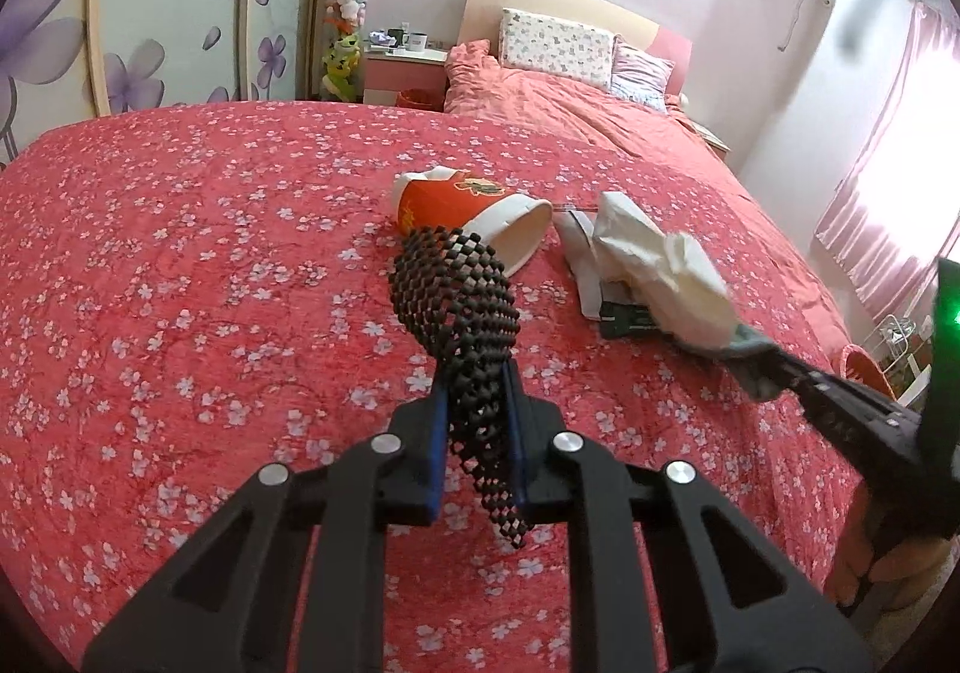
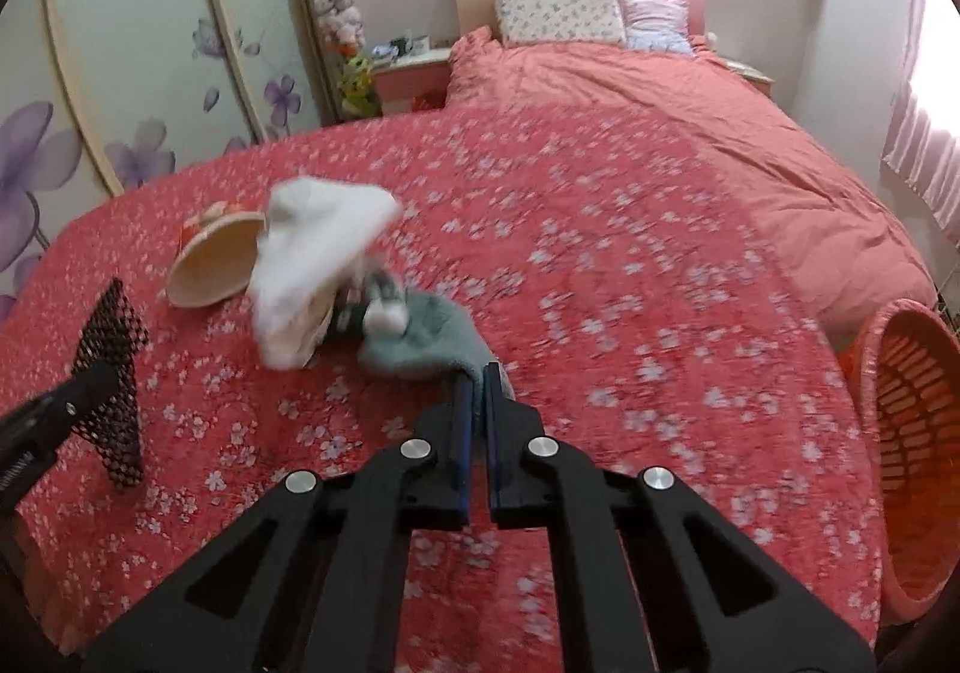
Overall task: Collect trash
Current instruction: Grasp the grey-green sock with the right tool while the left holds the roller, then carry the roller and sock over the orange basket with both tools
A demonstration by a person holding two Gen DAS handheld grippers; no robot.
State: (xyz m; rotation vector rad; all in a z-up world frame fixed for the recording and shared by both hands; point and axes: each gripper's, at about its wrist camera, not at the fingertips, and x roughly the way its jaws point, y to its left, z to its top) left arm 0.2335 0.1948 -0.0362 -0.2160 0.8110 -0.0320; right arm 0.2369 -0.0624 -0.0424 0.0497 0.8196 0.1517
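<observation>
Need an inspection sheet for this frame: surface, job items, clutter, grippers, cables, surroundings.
Surface: bed with red floral cover.
Job's things: paper cup on its side; white tissue on the teal cloth; orange basket at the bed's right edge.
Clutter: flat grey strip and a dark object under the tissue.
Grippers: left gripper shut on black mesh; right gripper shut on the teal cloth.
Cables: nothing seen.
Surroundings: floral wardrobe, nightstand, pillows, pink curtains.
</observation>
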